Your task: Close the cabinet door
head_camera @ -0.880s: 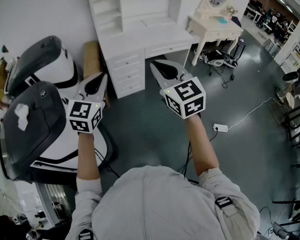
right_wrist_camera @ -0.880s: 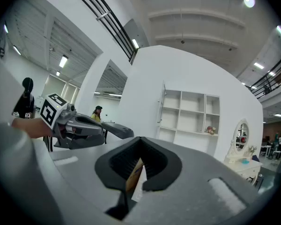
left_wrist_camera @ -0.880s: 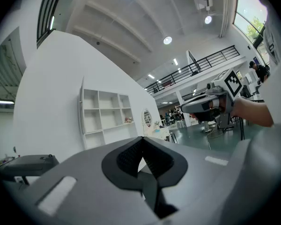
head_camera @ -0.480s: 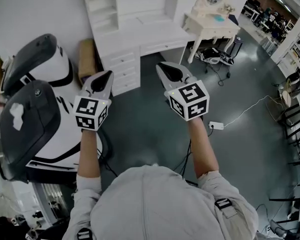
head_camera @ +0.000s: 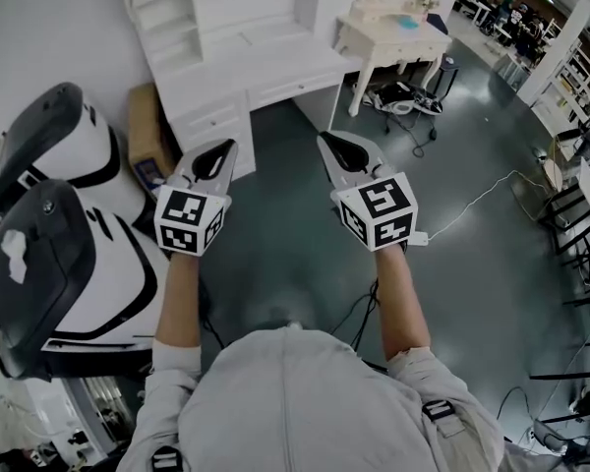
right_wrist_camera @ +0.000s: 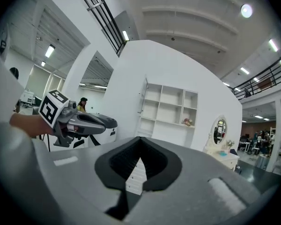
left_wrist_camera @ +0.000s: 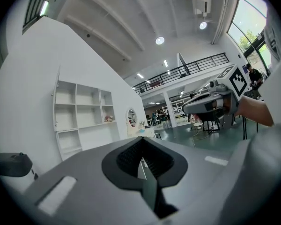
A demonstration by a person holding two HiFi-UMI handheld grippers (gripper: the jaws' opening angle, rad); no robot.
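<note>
Left gripper [head_camera: 220,150] and right gripper [head_camera: 332,143] are both closed on nothing and held level, well short of the white cabinet [right_wrist_camera: 171,107] at the far side. Its door [right_wrist_camera: 143,95] appears to stand open left of the shelves. Recommended: approach, then push its outer face steadily with closed tips.

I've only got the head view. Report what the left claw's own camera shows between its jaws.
Observer: Nothing. The left claw is shut, tips together, empty.
Operator: Now the right claw.
Observer: The right claw is shut and empty too.
Operator: Name something past it that I can't see.
Observer: A person in a dark cap stands far off, seen just above the left claw.
</note>
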